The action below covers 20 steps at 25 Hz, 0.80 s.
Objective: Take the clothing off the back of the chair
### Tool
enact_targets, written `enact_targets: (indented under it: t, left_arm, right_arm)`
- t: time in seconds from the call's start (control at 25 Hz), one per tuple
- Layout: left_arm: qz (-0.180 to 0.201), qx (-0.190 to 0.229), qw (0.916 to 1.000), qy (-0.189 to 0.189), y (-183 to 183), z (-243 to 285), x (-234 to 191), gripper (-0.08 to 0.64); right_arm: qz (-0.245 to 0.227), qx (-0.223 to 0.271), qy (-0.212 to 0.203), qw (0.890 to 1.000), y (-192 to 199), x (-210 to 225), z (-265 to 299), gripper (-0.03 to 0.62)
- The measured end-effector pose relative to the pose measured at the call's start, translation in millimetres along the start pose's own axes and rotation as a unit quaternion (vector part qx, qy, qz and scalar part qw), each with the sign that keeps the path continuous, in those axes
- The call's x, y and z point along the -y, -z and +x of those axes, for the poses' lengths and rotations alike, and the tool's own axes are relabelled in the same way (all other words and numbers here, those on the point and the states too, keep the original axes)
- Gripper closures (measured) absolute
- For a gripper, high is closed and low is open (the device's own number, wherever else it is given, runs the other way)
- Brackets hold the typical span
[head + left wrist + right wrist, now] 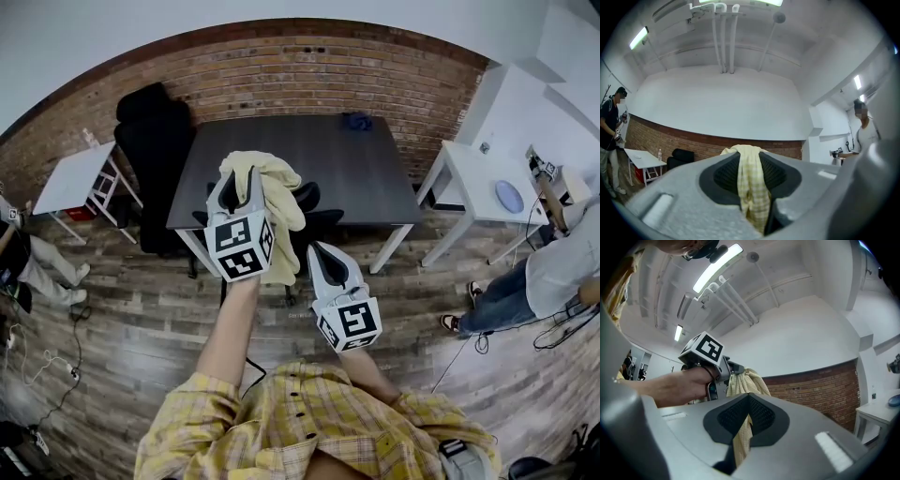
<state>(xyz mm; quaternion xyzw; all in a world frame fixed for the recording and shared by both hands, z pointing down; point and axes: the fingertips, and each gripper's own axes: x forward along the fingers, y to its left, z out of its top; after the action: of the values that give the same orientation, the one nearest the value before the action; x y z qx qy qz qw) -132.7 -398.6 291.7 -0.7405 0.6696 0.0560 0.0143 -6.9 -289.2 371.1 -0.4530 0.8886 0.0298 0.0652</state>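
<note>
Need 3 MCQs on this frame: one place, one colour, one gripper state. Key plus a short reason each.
1. The small blue bundle lies:
A. at the dark table's far edge, by the brick wall
B. on a black chair
C. on the floor

2. The garment is:
A. pale yellow
B. red
C. black

3. The left gripper is:
A. open and empty
B. shut on the garment
C. shut on a bottle

Key:
1 A: it sits at the table edge nearest the bricks.
2 A: yellow check cloth shows in every view.
3 B: the left gripper view shows cloth pinched between its fingers.
</note>
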Motion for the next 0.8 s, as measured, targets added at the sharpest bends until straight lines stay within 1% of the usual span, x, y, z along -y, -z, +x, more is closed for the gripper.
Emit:
enact_targets:
  t: [0.12,0.32,0.8]
  left_arm:
    - [-0.003,0.014,0.9999,0.001,-17,-8,1,0.44]
    - [0.0,0.022,0.9998,0.002,-27,-29,1,0.44]
    - [0.003,0.014,0.9999,0.009,-13,-75,3,0.439]
  right_arm:
    - [0.003,0.0,-0.003,1.0,-2,-2,0,0.592]
    - [0.001,0.001,-0.004,1.0,-3,-10,-4,0.592]
    - [0.0,0.006,0.005,1.0,-9,-23,-12,0.592]
